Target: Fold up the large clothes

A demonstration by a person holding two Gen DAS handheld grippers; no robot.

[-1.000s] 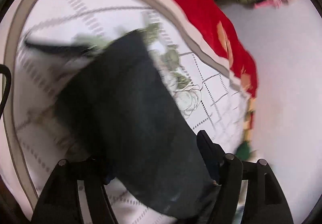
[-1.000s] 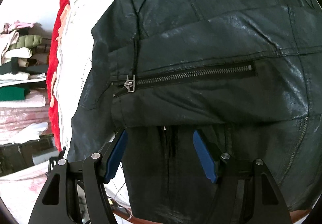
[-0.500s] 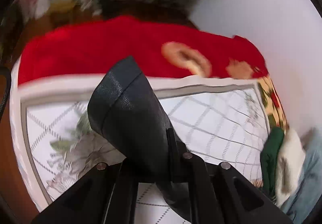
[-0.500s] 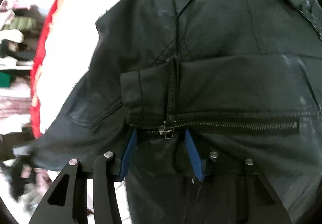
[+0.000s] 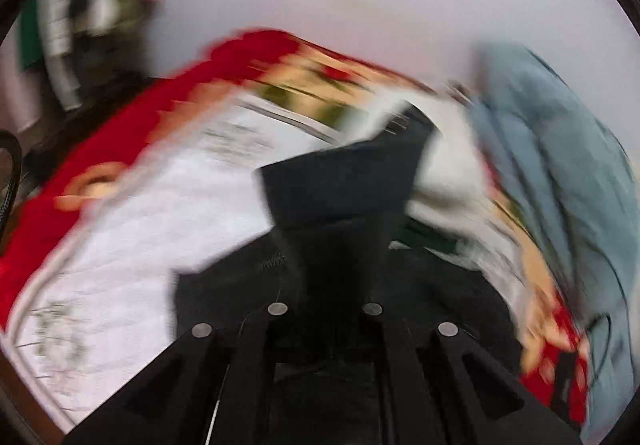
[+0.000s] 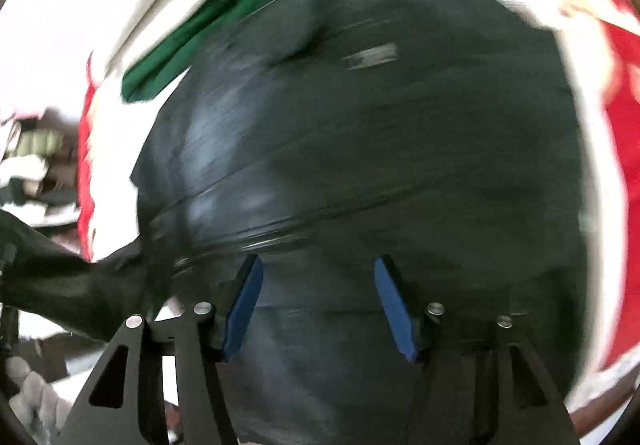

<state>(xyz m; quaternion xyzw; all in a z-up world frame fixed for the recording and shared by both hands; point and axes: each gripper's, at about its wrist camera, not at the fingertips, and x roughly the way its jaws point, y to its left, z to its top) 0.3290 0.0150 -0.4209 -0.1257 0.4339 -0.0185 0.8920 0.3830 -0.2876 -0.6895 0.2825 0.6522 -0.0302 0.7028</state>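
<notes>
Left wrist: left claw (image 5: 326, 285) clamps black jacket (image 5: 340, 185) sleeve.

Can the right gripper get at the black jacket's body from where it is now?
Probably yes. The right gripper is opening, its blue pads apart just over the black jacket, with nothing between. The left gripper is shut on a jacket sleeve, off to the side.

Bedroom: quilted bedspread (image 5: 132, 245), red blanket (image 5: 120, 141), shelves of folded clothes (image 6: 32, 161).
</notes>
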